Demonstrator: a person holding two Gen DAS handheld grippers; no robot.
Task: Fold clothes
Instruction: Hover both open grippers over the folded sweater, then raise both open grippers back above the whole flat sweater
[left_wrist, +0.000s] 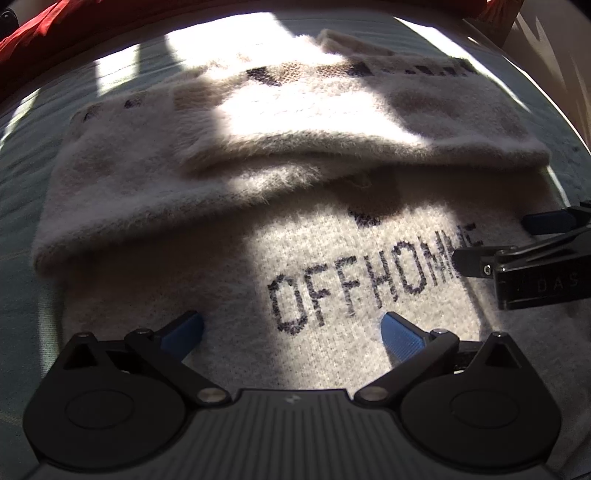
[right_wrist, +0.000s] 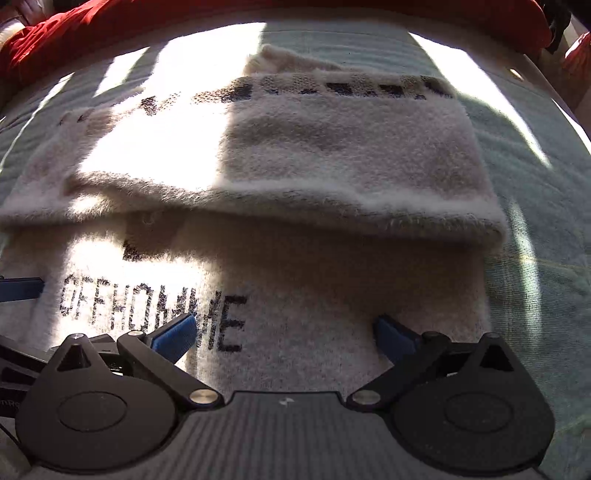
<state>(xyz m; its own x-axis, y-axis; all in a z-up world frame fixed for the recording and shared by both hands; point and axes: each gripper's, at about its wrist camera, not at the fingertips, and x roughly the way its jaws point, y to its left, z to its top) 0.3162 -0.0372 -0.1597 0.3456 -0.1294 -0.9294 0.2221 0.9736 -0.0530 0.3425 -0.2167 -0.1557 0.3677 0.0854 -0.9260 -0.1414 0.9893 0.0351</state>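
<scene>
Nearest, the left claw (left_wrist: 291, 332) hangs spread wide just above the fuzzy cream sweater (left_wrist: 295, 155), its blue pads (left_wrist: 400, 338) on either side of the start of the knitted word "OFFHOMME" (left_wrist: 369, 277) and pinching nothing. The right claw (right_wrist: 284, 332) is likewise spread and empty, over the sweater at the end of that word. Beyond the lettering, the sweater's far part is folded back toward the claws in a thick roll. The sweater lies on a pale green ribbed cover (right_wrist: 535, 166), striped with sunlight. Behind the sweater runs red fabric (right_wrist: 221, 14).
</scene>
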